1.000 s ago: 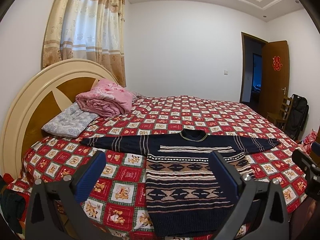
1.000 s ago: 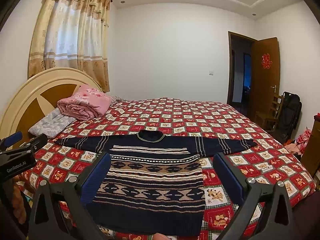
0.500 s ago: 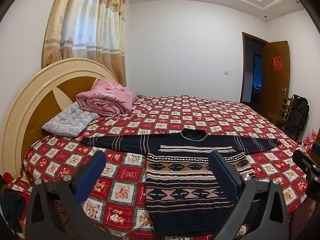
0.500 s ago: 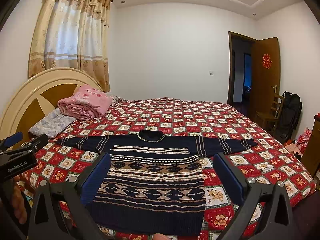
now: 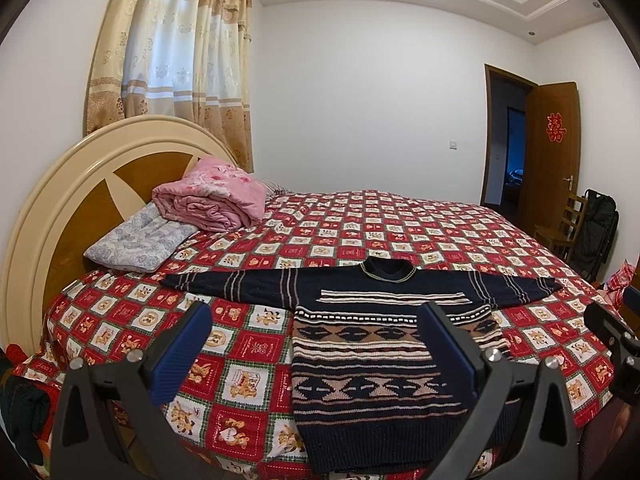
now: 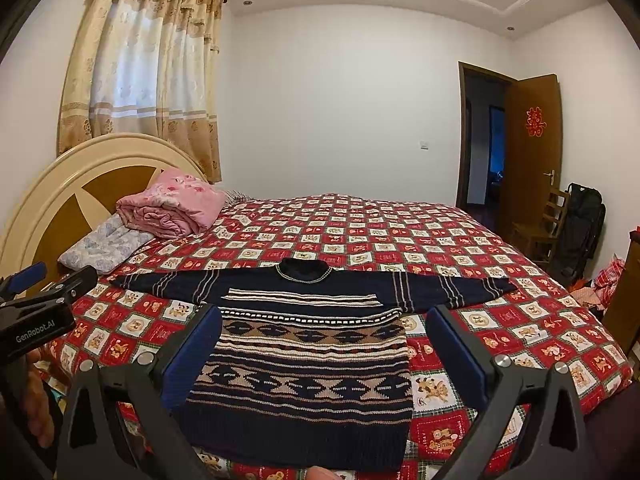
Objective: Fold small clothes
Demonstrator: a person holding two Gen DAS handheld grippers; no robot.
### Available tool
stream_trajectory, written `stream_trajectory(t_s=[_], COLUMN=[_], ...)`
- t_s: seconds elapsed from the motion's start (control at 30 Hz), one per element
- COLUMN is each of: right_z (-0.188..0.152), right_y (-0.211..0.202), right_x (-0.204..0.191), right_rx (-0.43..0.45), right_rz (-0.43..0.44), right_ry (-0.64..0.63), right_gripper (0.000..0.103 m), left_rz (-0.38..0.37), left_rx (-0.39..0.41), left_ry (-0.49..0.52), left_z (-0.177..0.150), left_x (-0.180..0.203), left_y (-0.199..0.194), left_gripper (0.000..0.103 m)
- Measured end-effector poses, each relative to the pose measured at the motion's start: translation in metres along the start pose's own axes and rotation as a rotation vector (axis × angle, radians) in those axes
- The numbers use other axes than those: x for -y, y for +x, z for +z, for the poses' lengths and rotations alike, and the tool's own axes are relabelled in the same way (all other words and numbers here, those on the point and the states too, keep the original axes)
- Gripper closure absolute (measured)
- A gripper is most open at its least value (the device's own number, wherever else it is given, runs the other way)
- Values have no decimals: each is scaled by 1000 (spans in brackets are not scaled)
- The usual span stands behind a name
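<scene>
While you hold both grippers above the near edge of the bed, this is how things lie:

Sweater: the dark patterned sweater lies flat on the bedspread, collar away from you, hem at the near edge, both sleeves stretched straight out to the sides. Nothing is folded yet.

Left gripper: your left gripper hangs above the sweater's left half without touching it; its fingers are spread wide and hold nothing. One finger is over the bare bedspread, the other over the sweater's body.

Right gripper: your right gripper is also above the near edge, its fingers wide apart and empty, framing the sweater's body on either side.

Each other: in the right wrist view, the left gripper shows at the far left with your hand under it; the two tools are well apart.

Bed: a pink folded blanket rests on a grey pillow by the rounded headboard, well away from the sweater.

Room: a curtain hangs behind the headboard; an open door and a wooden chair stand on the far right.
</scene>
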State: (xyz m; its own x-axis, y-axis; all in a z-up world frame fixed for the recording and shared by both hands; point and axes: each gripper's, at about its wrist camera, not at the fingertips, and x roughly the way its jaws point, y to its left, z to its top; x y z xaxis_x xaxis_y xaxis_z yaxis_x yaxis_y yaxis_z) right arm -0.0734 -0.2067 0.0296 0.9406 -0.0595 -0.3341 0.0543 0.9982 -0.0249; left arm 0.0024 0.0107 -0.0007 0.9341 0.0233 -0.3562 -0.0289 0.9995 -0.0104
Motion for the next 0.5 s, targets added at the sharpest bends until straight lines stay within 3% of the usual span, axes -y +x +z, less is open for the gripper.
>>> stream_trajectory(t_s=[0.5], right_z=[-10], right_y=[14], right_x=[-3], right_rx=[-35], right_rz=[14], right_ry=[20], right_gripper=[1], left_rz=[1], left_rx=[-3], left_ry=[-1], left_z=[-1], left_x=[-2], left_y=[1], left_gripper=[0])
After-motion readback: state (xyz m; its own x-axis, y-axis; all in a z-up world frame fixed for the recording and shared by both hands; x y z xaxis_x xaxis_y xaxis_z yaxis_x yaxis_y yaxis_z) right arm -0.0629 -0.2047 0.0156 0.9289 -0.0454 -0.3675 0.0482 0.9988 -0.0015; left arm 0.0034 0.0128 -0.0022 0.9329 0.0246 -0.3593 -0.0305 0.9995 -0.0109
